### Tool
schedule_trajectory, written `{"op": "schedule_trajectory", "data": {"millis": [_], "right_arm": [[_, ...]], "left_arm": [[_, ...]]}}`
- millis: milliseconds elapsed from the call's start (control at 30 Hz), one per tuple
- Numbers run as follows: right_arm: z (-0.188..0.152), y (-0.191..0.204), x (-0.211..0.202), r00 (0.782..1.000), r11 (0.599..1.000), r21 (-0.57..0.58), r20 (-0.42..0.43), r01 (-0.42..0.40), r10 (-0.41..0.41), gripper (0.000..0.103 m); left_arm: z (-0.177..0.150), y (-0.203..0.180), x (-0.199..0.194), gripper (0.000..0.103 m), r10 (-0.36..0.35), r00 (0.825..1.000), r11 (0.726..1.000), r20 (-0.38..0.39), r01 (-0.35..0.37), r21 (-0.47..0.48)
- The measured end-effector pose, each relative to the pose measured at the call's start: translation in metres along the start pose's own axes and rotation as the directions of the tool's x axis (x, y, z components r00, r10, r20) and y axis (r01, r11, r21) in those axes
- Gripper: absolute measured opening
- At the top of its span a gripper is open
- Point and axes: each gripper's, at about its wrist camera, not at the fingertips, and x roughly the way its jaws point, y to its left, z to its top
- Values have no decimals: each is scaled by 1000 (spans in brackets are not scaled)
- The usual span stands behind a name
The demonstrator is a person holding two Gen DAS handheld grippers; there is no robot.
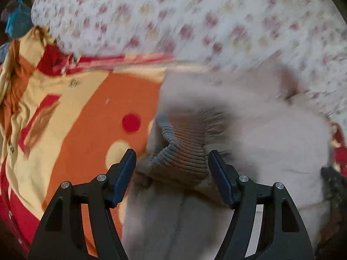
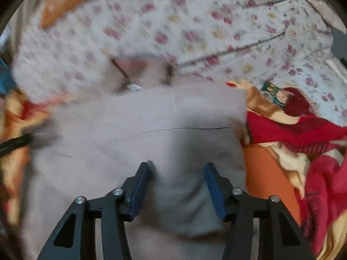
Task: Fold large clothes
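The floral sheet point(image 1: 216, 17) and the orange blanket point(image 1: 71, 130) are lying under everything, and your beige garment point(image 2: 141, 130) is sitting folded at the centre of the right wrist view. Its ribbed cuff point(image 1: 184, 149) is bunching at 6 o'clock in the left view — loose between the pads. Your left gripper point(image 1: 172, 162) is standing open around it; your right gripper point(image 2: 177, 173) is gaping above plain cloth, gripping nothing. If you're closing now, you're risking a pinch of blanket too — dragging the fold apart.
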Motion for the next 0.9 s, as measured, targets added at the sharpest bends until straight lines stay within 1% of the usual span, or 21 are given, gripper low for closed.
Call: {"op": "schedule_trajectory", "data": {"millis": [33,100,200,267,333,367,400,433,467,500,533,633,667,733,767,900], "right_arm": [[1,-4,8,1000,1000,21,-7,-4,5,50],[3,-11,9,1000,998,58,-4,-25,25,50],[6,-10,-11,999,997,70,-5,-42,42,50],[3,-7,-28,997,996,55,19,-71,70,50],[-5,-4,-35,996,995,44,33,-84,83,50],[-9,-2,-30,997,997,34,19,-74,73,50],[-16,1,-18,999,999,14,-22,-40,40,50],[-18,1,-7,998,1000,6,-51,-26,26,50],[-22,0,-1,998,1000,10,-57,-30,31,50],[-23,-1,-4,999,999,17,-42,-31,31,50],[-22,-1,-11,998,999,22,-46,-30,31,50],[-23,-5,-38,996,995,57,-10,-86,86,51],[-26,-7,-48,995,993,65,4,-97,97,53],[-37,-11,-67,994,991,82,33,-107,105,65],[-44,-14,-74,993,989,89,37,-115,112,75],[-67,-16,-89,992,987,101,19,-127,126,76]], "left_arm": [[-2,5,3,71,-18,1000,1000,-8,17,-25],[-2,13,4,71,-48,999,997,-23,46,-70],[0,18,4,71,-73,997,993,-32,70,-99],[-1,19,6,71,-66,997,994,-30,63,-92],[-2,14,4,71,-53,998,996,-21,51,-78],[-3,11,3,71,-47,999,996,-15,46,-71],[-3,9,3,71,-47,999,997,-9,46,-64],[-3,7,2,71,-46,999,997,-6,45,-61],[-3,7,0,71,-42,999,997,0,42,-59],[-3,7,-1,71,-42,999,997,7,42,-58],[-4,8,-4,71,-43,999,997,14,43,-56],[-8,7,-15,71,-47,998,998,37,48,-41],[-9,6,-20,71,-49,998,998,46,51,-33],[-13,5,-29,71,-47,997,999,65,49,-15],[-16,4,-34,71,-43,996,999,78,43,-2],[-28,3,-50,71,-23,993,999,116,19,41]]}}
